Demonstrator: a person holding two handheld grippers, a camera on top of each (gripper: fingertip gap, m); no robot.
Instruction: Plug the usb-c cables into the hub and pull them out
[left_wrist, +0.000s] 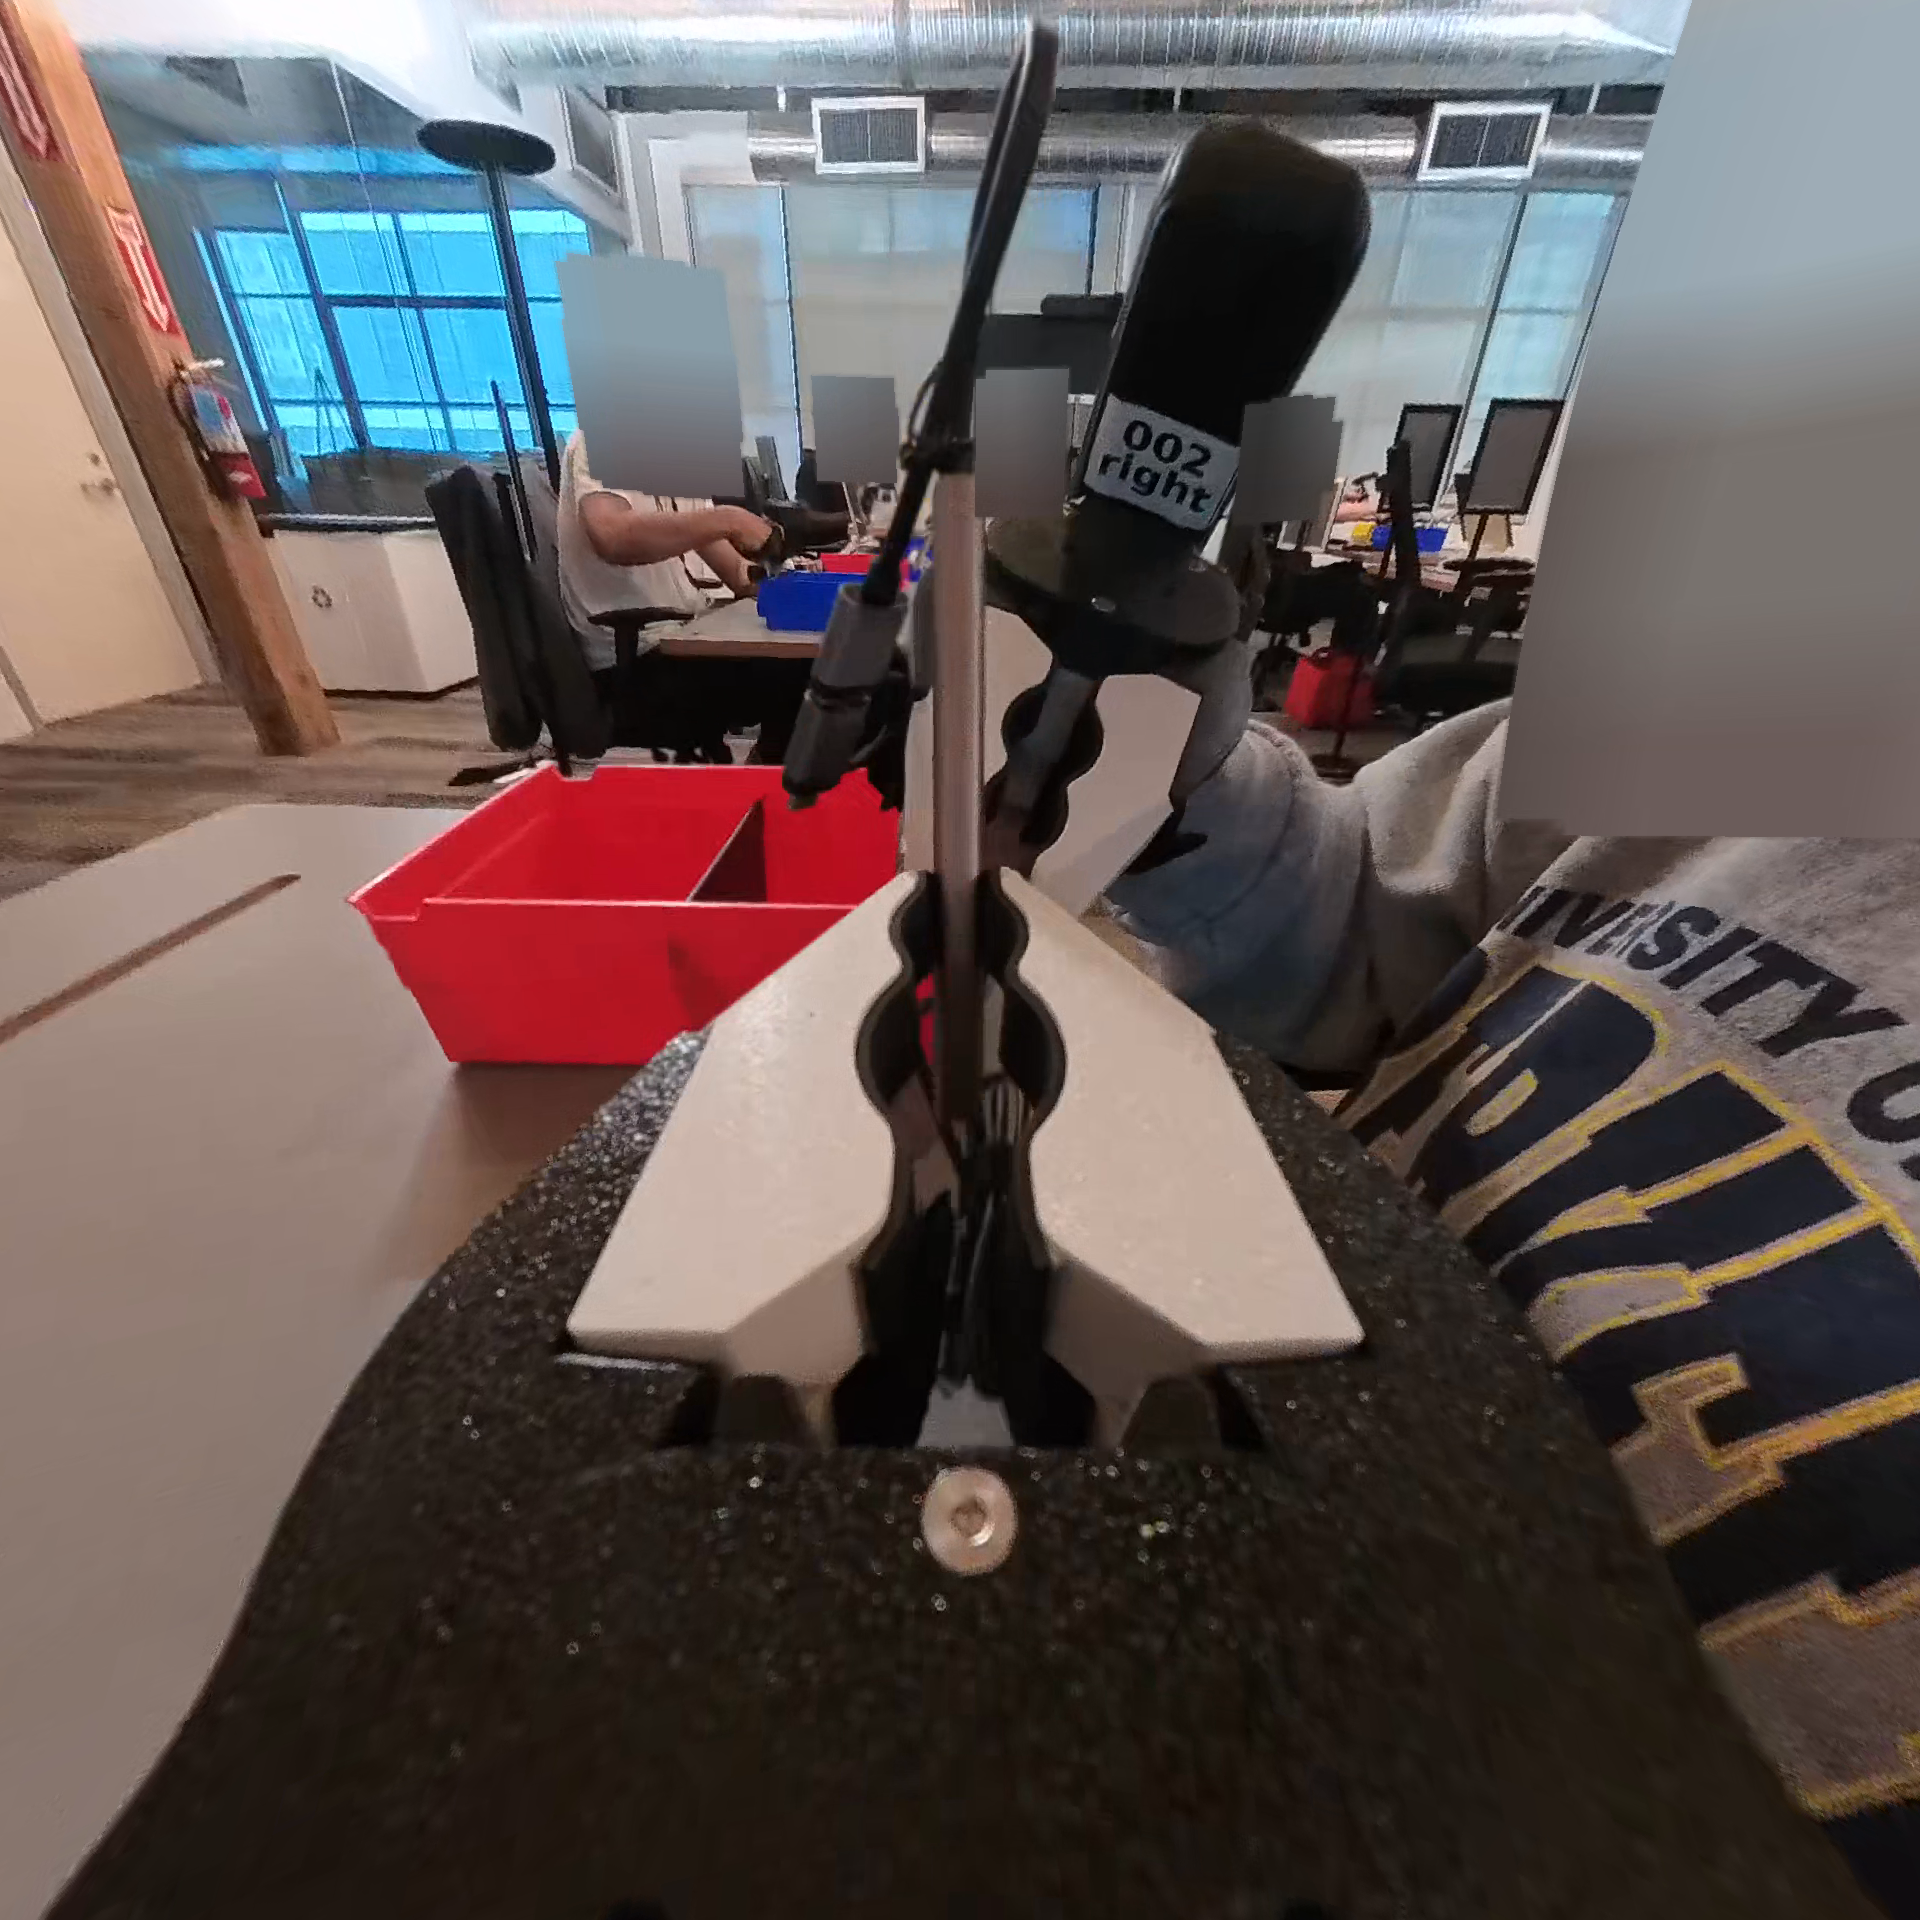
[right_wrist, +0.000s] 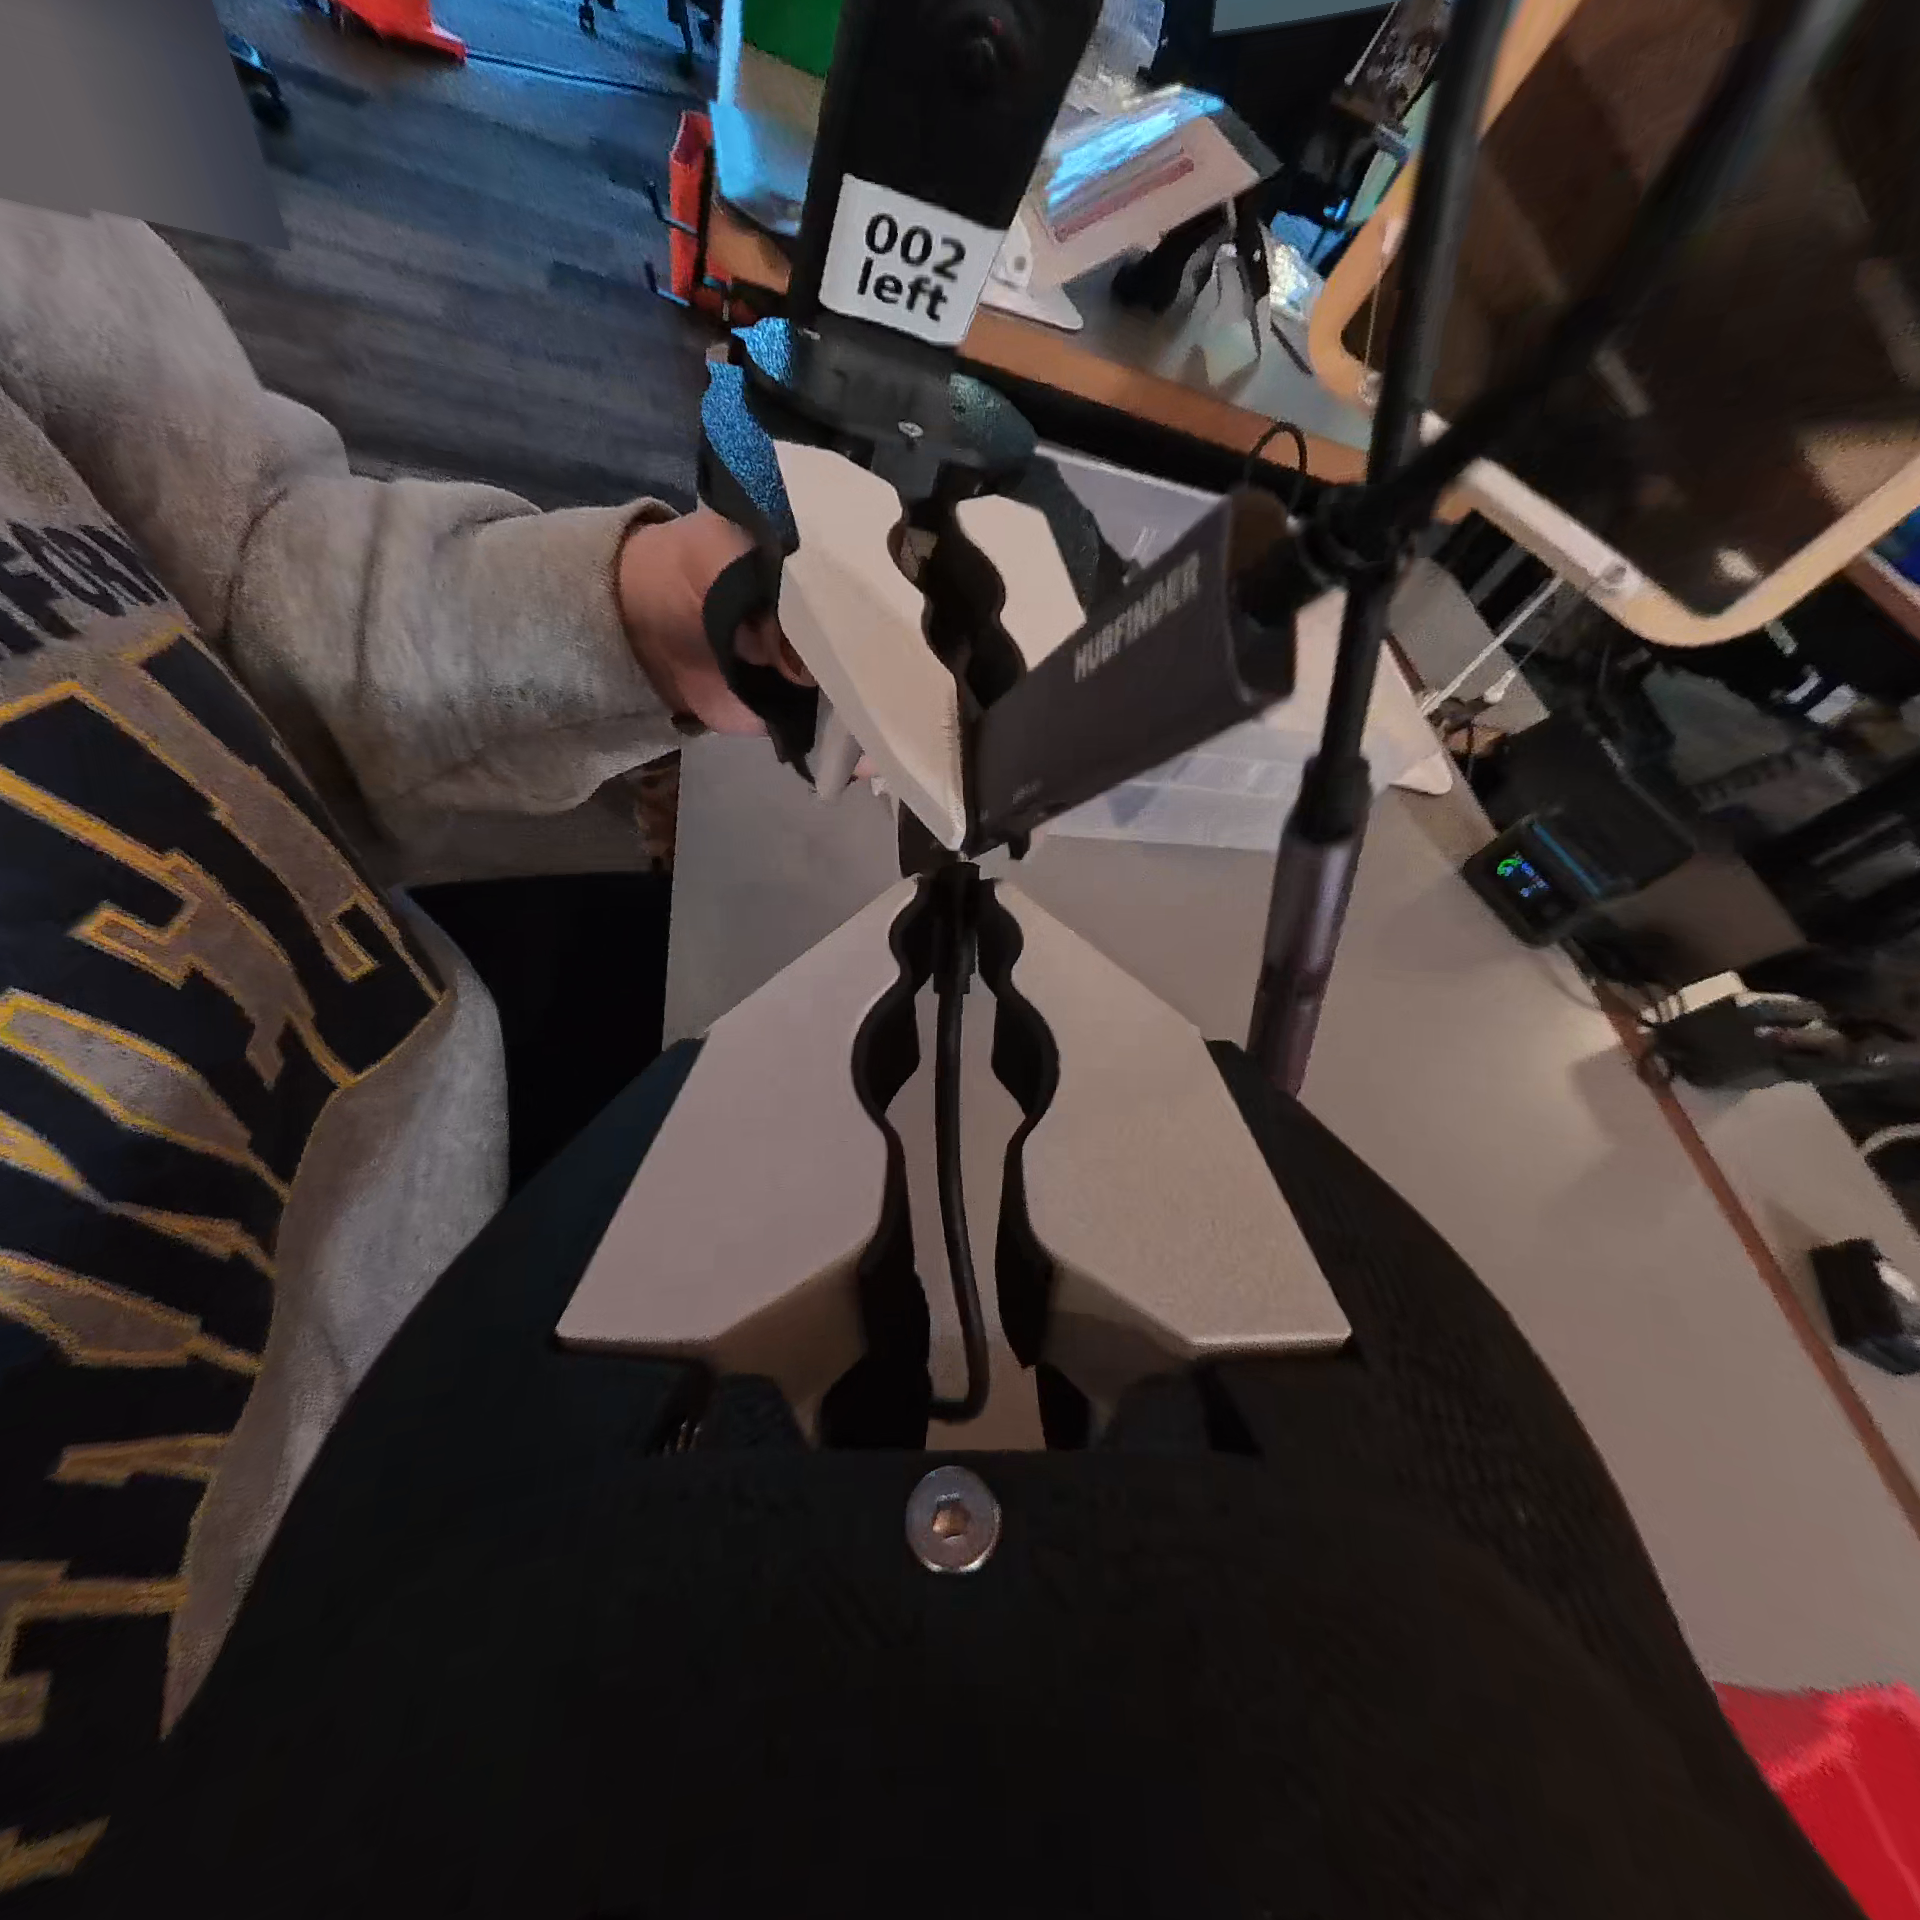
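Grey hub (right_wrist: 1122, 675) sits edge-on, pinched tight in the left claw (left_wrist: 956, 904). Facing it tip to tip, the right claw (right_wrist: 951, 883) is clamped on a black cable (right_wrist: 951, 1143), plug right at the hub's end. Red bin (left_wrist: 623, 935) lies ahead-left of the left claw.

Red bin (left_wrist: 582, 935), dark grey hub (right_wrist: 1122, 686), black cable (right_wrist: 951, 1143)

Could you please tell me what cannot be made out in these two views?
- Right wrist view: whether the black cable is seated in the hub; the right gripper covers the joint.
- Left wrist view: the hub's ports; it sits edge-on in the left gripper.
- Left wrist view: the red bin floor, behind its near wall.
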